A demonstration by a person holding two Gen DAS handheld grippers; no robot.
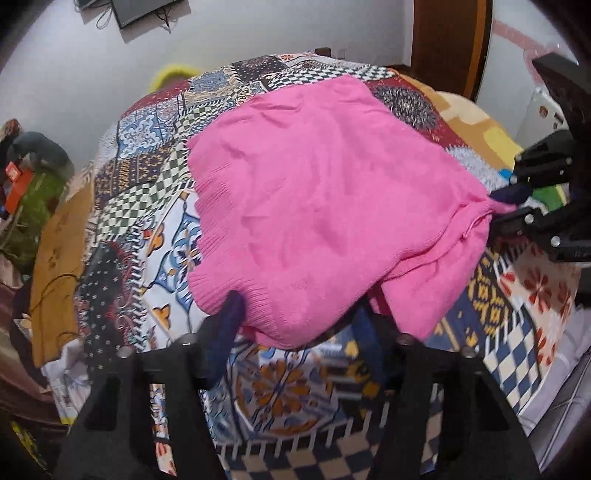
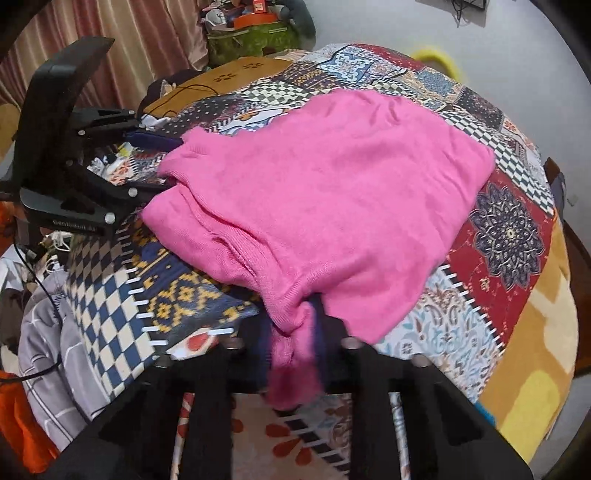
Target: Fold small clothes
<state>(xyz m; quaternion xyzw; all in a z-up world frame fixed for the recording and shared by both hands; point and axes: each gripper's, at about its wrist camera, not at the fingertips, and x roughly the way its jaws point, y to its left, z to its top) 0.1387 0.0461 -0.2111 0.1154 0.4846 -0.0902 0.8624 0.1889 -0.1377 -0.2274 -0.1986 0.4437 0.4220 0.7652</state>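
A pink knit garment (image 1: pixel 325 192) lies spread on a patchwork quilt (image 1: pixel 155 192); it also shows in the right wrist view (image 2: pixel 332 192). My left gripper (image 1: pixel 299 314) stands at its near ribbed hem. Its fingers are wide apart, one finger (image 1: pixel 231 314) over the hem and the other hidden under the cloth. In the right wrist view it (image 2: pixel 162 162) shows at the garment's left edge. My right gripper (image 2: pixel 295 339) is shut on a bunched corner of the pink garment. In the left wrist view it (image 1: pixel 506 206) pinches the garment's right corner.
The quilt (image 2: pixel 509 229) covers a bed. A yellow-orange blanket (image 2: pixel 535 354) lies at its edge. Clutter and a green bag (image 2: pixel 251 40) stand by a curtain. A dark monitor (image 1: pixel 144 9) hangs on the wall. Grey bedding (image 2: pixel 44 332) lies low at the left.
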